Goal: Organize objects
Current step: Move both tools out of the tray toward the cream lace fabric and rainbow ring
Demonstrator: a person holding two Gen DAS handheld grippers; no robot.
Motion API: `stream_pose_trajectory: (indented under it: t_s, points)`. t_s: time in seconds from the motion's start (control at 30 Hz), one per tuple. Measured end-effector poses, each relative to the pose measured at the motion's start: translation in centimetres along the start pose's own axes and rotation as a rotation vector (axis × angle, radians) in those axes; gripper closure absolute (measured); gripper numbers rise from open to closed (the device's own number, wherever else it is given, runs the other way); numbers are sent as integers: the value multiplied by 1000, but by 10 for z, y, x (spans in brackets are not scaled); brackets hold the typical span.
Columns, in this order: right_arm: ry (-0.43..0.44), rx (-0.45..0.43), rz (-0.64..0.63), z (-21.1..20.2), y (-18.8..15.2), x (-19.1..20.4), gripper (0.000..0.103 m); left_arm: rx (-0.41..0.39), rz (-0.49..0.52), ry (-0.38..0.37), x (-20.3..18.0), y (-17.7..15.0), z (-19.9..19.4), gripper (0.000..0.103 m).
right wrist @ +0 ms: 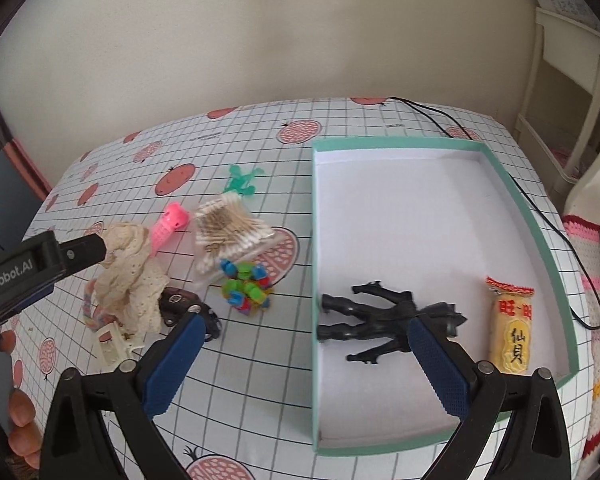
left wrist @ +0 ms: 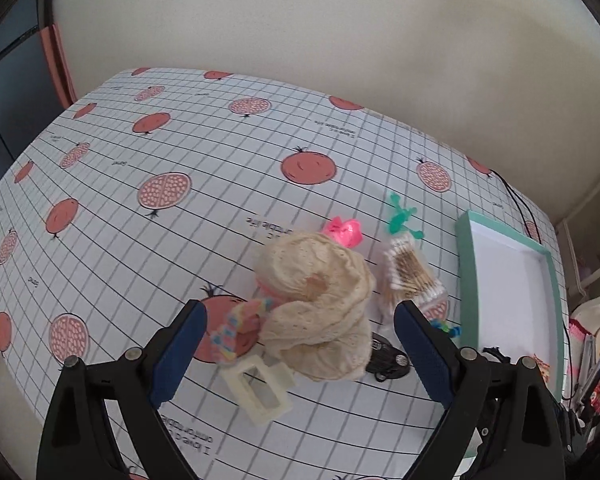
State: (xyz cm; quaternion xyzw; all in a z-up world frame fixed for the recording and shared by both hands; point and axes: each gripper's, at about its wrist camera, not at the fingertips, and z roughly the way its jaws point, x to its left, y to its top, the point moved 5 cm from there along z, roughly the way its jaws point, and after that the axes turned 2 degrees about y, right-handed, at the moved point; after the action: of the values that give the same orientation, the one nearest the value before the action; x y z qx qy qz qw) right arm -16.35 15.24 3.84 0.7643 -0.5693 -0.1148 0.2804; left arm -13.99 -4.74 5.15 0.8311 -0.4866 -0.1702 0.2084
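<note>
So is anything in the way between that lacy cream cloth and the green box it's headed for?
Yes. The bag of cotton swabs and the cluster of colourful clips lie on the table between the lace cloth and the green box. Lifted, it could pass above them.

Pomegranate-print table [right wrist: 260, 128], teal box [right wrist: 532, 220], clutter
</note>
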Motion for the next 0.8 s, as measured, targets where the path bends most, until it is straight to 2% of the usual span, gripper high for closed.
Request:
stream_pose_trajectory:
  t_s: [0.2, 0.33, 0.6, 0.8]
  points:
    - [66, 7, -59, 11, -4, 42, 0, -10, -55, 33, 46, 14, 4, 8]
    - [101, 17, -86, 18, -7, 64, 0, 12, -94, 41, 70, 15, 12, 8]
    - [150, 39, -109, 30, -10, 94, 1, 79, -131, 13, 91, 10, 32, 9]
    - [168, 54, -144, 32, -13, 110, 13, 94, -141, -9, 94, 9, 34, 13]
